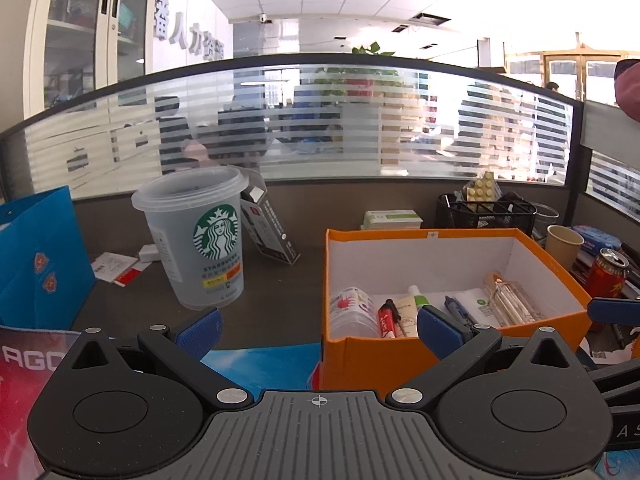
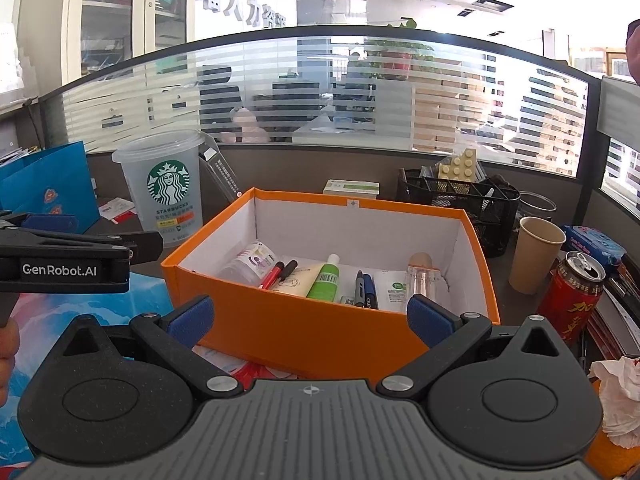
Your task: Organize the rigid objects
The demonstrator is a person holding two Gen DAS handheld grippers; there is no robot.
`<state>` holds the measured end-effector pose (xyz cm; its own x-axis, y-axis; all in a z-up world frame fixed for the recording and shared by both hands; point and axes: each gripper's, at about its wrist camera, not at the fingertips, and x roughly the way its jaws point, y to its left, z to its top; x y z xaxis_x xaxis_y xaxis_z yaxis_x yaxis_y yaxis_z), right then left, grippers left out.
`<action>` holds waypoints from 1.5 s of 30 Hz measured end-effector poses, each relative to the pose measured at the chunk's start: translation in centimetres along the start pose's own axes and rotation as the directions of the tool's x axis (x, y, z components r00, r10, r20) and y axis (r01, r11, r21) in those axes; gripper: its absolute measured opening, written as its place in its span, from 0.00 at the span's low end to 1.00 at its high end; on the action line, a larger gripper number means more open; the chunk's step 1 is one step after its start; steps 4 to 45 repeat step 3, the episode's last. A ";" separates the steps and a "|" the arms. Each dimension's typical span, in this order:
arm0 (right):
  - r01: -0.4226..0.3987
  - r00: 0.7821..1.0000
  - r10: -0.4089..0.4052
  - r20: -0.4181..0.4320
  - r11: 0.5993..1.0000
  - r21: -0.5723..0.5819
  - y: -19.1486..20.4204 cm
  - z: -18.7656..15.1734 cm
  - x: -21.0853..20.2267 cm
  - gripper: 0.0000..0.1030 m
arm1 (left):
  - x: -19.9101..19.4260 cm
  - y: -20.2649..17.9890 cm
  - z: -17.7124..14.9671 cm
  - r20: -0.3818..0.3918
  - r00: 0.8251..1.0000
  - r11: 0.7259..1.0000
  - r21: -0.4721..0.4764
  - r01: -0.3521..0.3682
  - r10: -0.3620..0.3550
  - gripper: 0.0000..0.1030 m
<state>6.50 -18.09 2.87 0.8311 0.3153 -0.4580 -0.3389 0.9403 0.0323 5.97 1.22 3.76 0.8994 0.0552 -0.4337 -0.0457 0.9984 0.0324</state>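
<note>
Far left on the desk stands a blue paper bag (image 1: 38, 256); beside it a few paper slips (image 1: 114, 268) lie flat; next comes a tall frosted plastic cup (image 1: 200, 240) with a green logo, upright, with a dark carton (image 1: 268, 228) leaning tilted behind it; left gripper (image 1: 318, 330) hangs low over the desk edge, blue pads spread wide, nothing between them; its right pad sits in front of the near wall of the orange box (image 1: 372, 356); in the right wrist view the same gripper shows from the side at far left, apart from the box

Orange box is open-topped, white inside, sits mid-desk right of the cup; inside from left: clear bottle (image 2: 250, 262) on its side, red pen (image 2: 273, 274) and black pen (image 2: 289, 269) touching it, cream tube (image 2: 298, 282), green tube (image 2: 326, 278), dark blue pens (image 2: 366, 286), white packet (image 2: 394, 288), clear pinkish bottle (image 2: 420, 276) against the right side; all lie on the box floor, packed close

Right gripper (image 2: 310, 318) hovers just outside the near wall of the box, pads wide apart, holding nothing

Behind the box a white-green carton (image 2: 351, 188) lies flat; right of it a black mesh basket (image 2: 460, 204) holds a cream studded block (image 2: 460, 168); further right a paper cup (image 2: 536, 252) stands upright, then a red can (image 2: 576, 296), opened, upright; crumpled tissue (image 2: 616, 392) at far right
</note>
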 end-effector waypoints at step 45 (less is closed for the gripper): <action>-0.001 1.000 0.001 0.001 1.000 0.000 0.0 0.0 0.0 1.00 | 0.0 -0.2 0.0 -0.001 1.000 1.000 0.010 -0.012 0.012 1.00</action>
